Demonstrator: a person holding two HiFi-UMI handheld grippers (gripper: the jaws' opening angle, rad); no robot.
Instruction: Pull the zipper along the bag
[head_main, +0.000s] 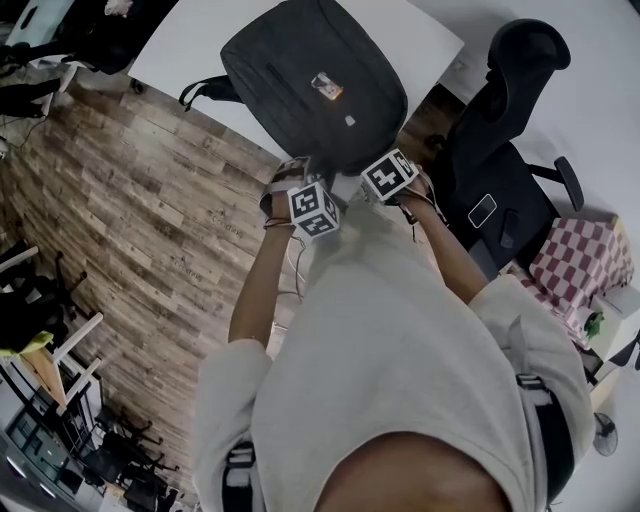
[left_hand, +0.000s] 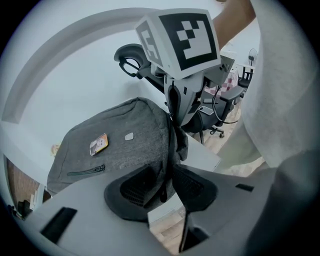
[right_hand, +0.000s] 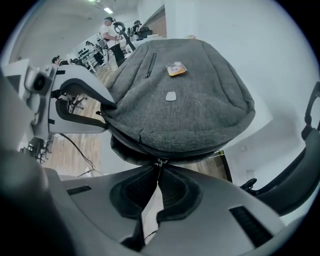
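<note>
1. The bag (head_main: 300, 70) lies flat on the white table (head_main: 420, 35) in the upper middle of the head view, with its near rim hanging over the table edge toward the person.
2. The right claw (right_hand: 159, 172) is clenched on the pull (right_hand: 160, 162), at the lower centre of the right gripper view, just under the bag's rim.
3. The left claw (left_hand: 170, 172) is closed on a fold of the bag's edge. It is also seen at the left of the right gripper view, where the same rim is gripped.
4. The step in hand is judged to be the draw along the zipper (right_hand: 131, 145).
   - The rim should be held taut by the left claw so that the fabric is not bunched ahead of the slider.
   - The pull should be drawn in line with the track, following the curve of the rim, not lifted away from it.
   - A slow, even draw is advised, since so thin a tab could slip out.
5. Most of the pull is buried between the pads, so the depth of the grip cannot be judged.
6. The track is lost under the rim toward the right of the right gripper view, and how far the zipper is already run cannot be told.
7. In the head view both claw tips are covered by the marker cubes (head_main: 313, 210).
</note>
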